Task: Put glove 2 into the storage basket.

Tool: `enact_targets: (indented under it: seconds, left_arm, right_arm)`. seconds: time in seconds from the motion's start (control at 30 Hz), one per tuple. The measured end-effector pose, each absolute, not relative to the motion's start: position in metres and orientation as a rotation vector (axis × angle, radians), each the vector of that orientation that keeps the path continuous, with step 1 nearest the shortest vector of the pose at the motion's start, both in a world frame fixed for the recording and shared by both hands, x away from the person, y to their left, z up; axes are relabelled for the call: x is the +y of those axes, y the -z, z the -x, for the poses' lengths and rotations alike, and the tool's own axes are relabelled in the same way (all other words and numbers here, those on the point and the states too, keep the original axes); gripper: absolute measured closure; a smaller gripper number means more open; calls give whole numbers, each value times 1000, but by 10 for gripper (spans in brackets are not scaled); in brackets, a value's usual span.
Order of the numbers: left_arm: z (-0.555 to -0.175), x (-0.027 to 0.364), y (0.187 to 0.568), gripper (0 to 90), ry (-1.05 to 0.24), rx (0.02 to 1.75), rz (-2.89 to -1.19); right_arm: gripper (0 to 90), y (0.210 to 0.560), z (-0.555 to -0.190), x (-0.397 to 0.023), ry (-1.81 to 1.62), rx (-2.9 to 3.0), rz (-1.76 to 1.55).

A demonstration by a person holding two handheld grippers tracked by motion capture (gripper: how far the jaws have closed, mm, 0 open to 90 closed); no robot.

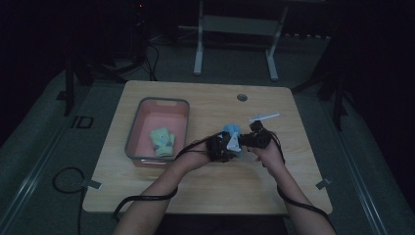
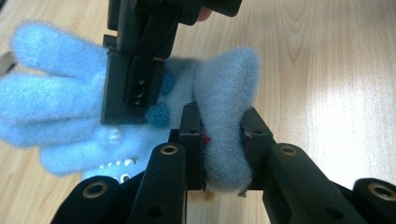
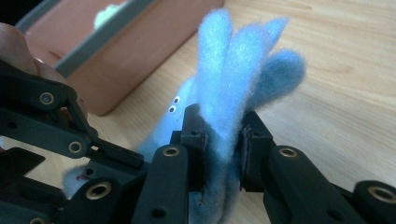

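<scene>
High view: green glove in tray.

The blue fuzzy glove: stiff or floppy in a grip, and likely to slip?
Probably floppy: the blue glove bunches and folds between the left gripper. Likely light: the right gripper pinches it flat, fingers still sticking up. Its fuzzy pile probably resists slipping.

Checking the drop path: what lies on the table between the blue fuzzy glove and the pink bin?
Bare wood: in the high view, the table shows nothing between the blue fuzzy glove and the pink bin.
</scene>
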State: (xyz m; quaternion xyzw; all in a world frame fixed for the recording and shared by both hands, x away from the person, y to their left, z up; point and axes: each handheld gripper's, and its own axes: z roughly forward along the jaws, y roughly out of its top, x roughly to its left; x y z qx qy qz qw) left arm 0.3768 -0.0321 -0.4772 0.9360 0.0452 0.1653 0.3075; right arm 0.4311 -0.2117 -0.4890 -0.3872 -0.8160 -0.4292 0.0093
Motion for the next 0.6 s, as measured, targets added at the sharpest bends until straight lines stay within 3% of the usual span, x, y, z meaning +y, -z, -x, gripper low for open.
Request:
enact_targets:
  seconds: [0.6]
  left_arm:
    - [-371, 4, 437, 756, -502, 155, -2493]
  right_arm:
    - [757, 451, -435, -174, 1395, -2575, 1089]
